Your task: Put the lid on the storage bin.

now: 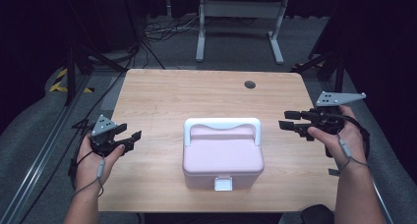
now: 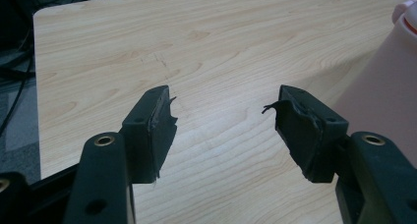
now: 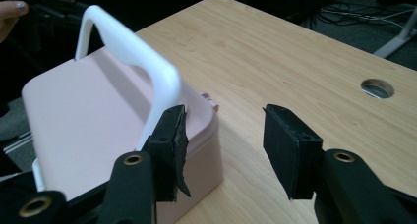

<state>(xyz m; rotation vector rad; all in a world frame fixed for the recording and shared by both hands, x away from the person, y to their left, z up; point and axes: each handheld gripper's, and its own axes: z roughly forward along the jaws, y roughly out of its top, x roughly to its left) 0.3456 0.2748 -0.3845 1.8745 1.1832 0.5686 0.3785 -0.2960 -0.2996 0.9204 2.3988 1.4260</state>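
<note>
Left tool (image 1: 132, 139) points toward 2 o'clock, jaws spread wide; right tool (image 1: 290, 120) points toward 9 o'clock, jaws parted, gripping nothing.

A pink box (image 1: 223, 157) with a white handle (image 1: 222, 124) is set near the middle of a light wooden counter (image 1: 162, 94). A round hole (image 1: 250, 84) is seen near the counter's far edge.

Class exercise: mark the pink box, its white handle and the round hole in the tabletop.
pink box (image 1: 222, 157): high view, on the middle of its lid.
white handle (image 3: 129, 46): right gripper view, on its top bar.
round hole (image 1: 250, 84): high view, on its centre.
</note>
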